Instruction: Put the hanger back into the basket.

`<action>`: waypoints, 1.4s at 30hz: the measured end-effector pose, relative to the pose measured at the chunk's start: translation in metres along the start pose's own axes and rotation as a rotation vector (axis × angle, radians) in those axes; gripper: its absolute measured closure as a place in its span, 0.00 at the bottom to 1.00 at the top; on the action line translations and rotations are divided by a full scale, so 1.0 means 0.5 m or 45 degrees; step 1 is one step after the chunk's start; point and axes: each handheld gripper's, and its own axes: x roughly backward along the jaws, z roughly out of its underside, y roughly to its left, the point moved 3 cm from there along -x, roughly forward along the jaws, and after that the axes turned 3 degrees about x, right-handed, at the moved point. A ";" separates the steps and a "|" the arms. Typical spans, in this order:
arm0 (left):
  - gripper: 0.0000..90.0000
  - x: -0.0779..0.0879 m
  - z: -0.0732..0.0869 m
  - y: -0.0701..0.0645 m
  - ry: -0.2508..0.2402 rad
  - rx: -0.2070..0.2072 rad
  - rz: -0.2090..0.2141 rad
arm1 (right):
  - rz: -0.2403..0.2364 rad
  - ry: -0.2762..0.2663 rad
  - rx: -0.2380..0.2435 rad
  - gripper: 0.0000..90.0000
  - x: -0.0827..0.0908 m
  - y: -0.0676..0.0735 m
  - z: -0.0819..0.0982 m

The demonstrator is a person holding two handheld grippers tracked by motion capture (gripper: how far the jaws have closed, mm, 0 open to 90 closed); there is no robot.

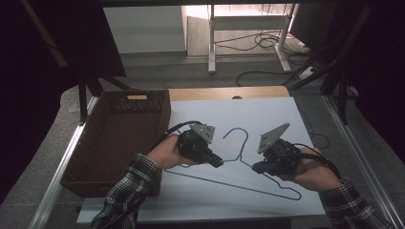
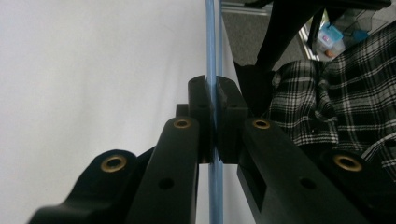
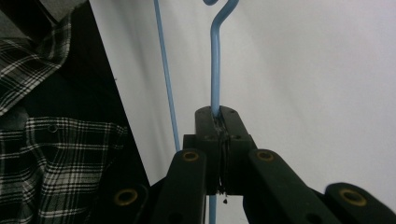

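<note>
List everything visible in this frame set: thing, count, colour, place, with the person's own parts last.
hanger: 1, blue wire, on the sheet, clamped by both grippers
basket: 1, brown wicker, left of sheet
sheet: 1, white, covering the table
table: 1, wooden, edge showing beyond sheet
left gripper: 1, black, shut on hanger's left shoulder
right gripper: 1, black, shut on hanger by the neck
sleeves: 2, plaid, bottom of high view

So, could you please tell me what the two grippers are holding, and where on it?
Both hold the thin blue wire coat hanger: left gripper on its left shoulder wire, right gripper on its right shoulder wire.
</note>
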 end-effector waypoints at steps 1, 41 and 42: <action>0.97 0.001 0.000 0.000 -0.006 0.003 -0.003 | 0.004 -0.011 0.006 0.96 0.002 -0.001 0.000; 0.97 0.137 0.022 0.030 -0.266 0.378 -0.579 | 0.275 -0.151 -0.182 0.43 -0.015 -0.025 0.076; 0.97 0.144 0.026 0.029 -0.276 0.395 -0.600 | 0.275 -0.160 -0.188 0.42 -0.018 -0.024 0.077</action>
